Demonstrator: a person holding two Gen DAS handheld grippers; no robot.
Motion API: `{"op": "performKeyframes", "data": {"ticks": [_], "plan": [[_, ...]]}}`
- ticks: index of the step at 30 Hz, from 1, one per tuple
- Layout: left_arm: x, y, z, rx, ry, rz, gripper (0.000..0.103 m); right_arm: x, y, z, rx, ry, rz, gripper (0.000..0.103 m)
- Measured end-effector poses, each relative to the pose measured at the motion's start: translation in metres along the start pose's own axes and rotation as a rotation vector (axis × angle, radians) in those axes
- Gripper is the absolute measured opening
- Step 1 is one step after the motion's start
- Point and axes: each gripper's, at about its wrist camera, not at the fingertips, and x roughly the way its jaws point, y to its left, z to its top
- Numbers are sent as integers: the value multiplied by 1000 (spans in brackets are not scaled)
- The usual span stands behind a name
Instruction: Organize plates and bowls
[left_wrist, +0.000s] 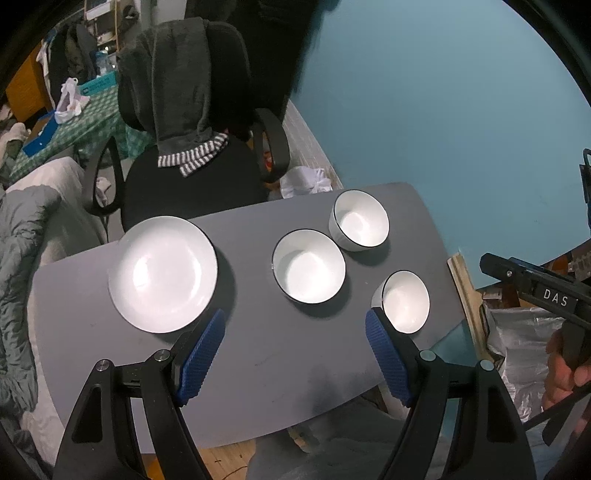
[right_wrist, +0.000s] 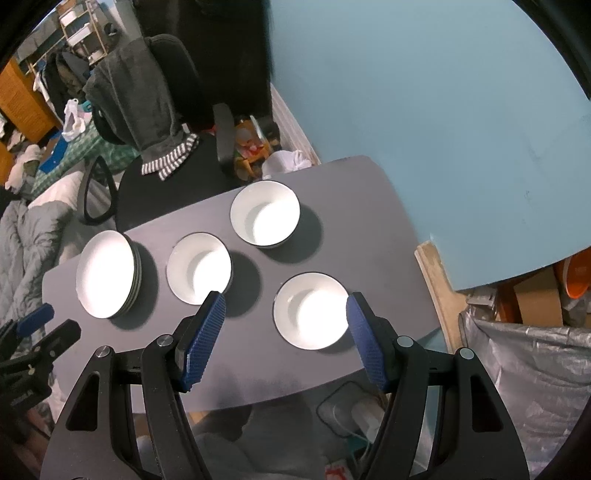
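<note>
Left wrist view: we see our left gripper spread open over the grey table, stack of white round plates centre-left, three white black-rimmed bowls centre-right. Right gripper open too, empty, above the nearest bowl.

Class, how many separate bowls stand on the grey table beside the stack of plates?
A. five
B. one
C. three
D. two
C: three white bowls stand apart on the grey table, to the right of the stack of plates.
</note>
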Motion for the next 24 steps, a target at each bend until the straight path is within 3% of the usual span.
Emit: {"op": "performKeyframes", "data": {"ticks": [24], "plan": [[59,7,34,4,99,38,80,67,0,35,-23,100,71,67]]}}
